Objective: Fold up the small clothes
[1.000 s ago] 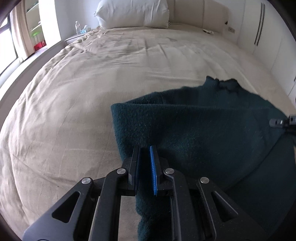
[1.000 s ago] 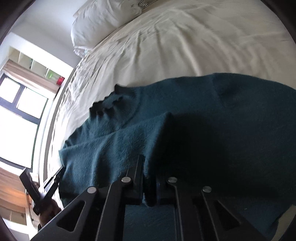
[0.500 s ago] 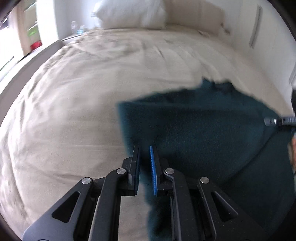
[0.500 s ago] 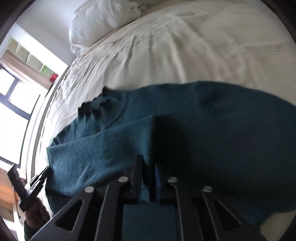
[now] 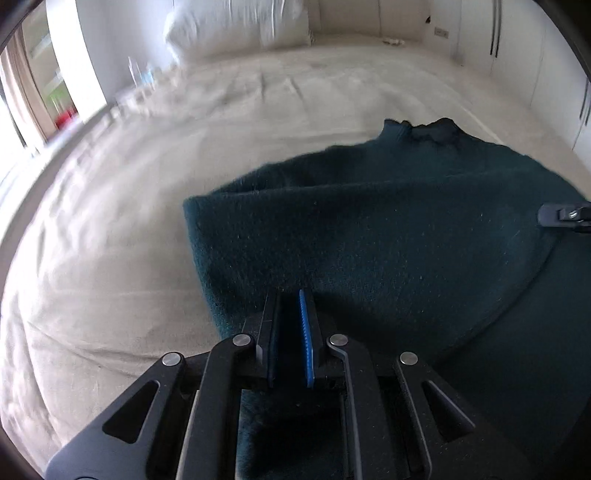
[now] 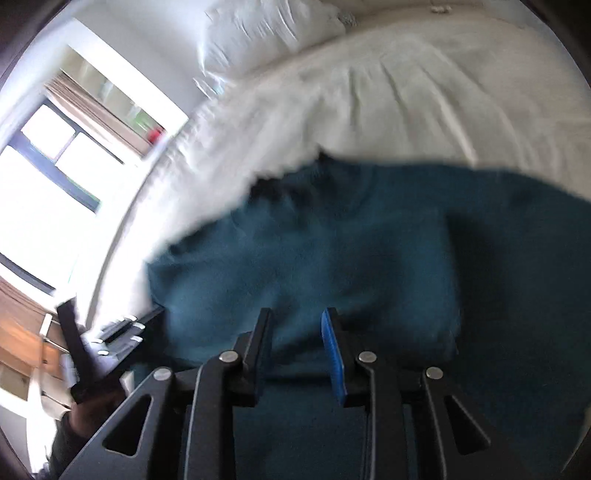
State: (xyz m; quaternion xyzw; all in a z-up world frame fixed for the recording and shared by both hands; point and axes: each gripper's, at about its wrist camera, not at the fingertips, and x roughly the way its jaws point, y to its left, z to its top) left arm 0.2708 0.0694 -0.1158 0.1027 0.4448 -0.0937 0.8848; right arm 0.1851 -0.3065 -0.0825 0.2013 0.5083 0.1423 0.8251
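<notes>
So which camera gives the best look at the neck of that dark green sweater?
The left wrist view: the sweater lies sharp there, its collar clear against the bed. In the right wrist view the collar is smeared by motion blur.

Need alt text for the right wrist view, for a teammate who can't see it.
The right tool, jaws open and empty, sits over a dark teal sweater spread on a cream bed. A white pillow lies beyond; the left tool shows at the sweater's left edge.
</notes>
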